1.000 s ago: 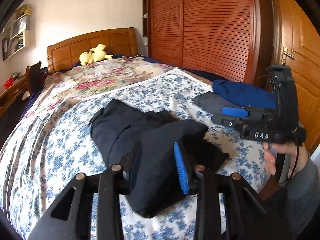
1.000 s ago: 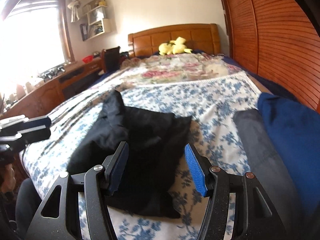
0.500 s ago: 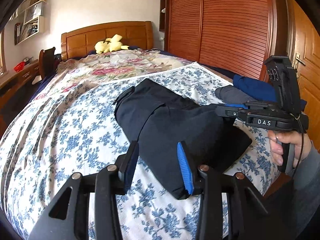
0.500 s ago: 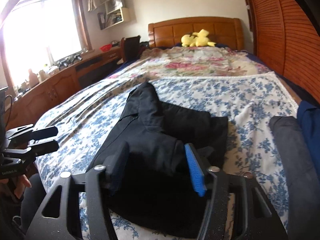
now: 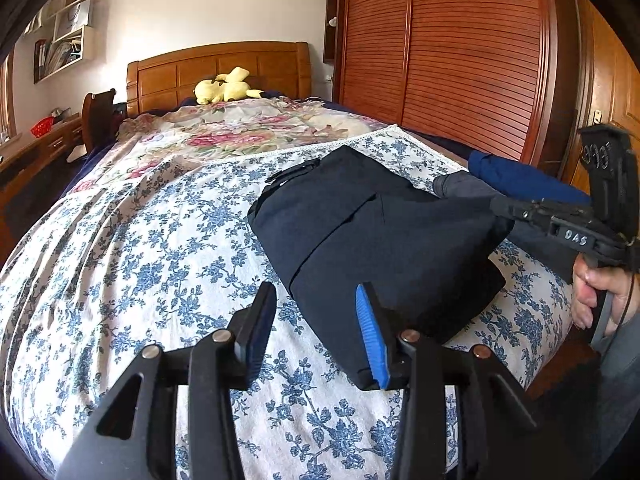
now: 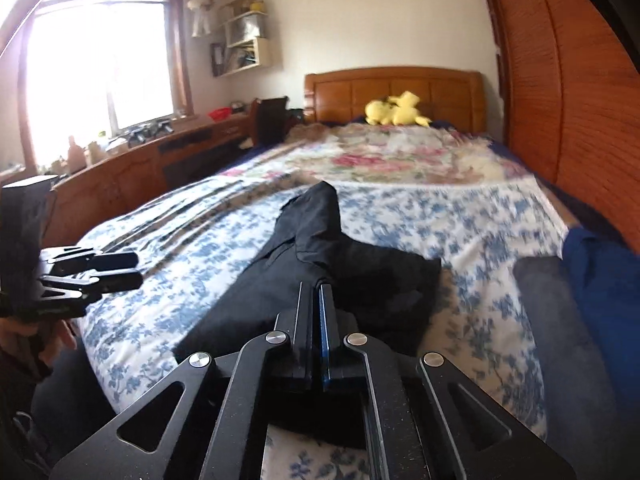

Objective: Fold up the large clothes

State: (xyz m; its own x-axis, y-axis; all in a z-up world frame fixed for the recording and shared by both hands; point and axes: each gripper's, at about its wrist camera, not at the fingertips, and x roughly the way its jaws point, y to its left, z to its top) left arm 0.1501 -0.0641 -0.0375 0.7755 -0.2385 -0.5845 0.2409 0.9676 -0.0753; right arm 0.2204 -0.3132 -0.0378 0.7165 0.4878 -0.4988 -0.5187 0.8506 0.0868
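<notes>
A dark navy garment (image 5: 372,232) lies folded on the blue-flowered bedspread (image 5: 140,260); it also shows in the right wrist view (image 6: 320,256). My left gripper (image 5: 316,320) is open and empty, just in front of the garment's near corner. My right gripper (image 6: 314,300) is shut on a raised fold of the garment near its right edge. It shows from the side in the left wrist view (image 5: 504,206), pinching the cloth.
A grey folded garment (image 6: 560,320) and a blue one (image 6: 604,272) lie at the bed's right edge. A yellow plush toy (image 5: 226,88) sits at the wooden headboard. A slatted wardrobe (image 5: 460,60) stands right, and a wooden dresser (image 6: 120,176) left.
My right gripper has closed on the garment's fold; it was open a second ago. My left gripper has drawn back off the garment toward the bed's near left, still open.
</notes>
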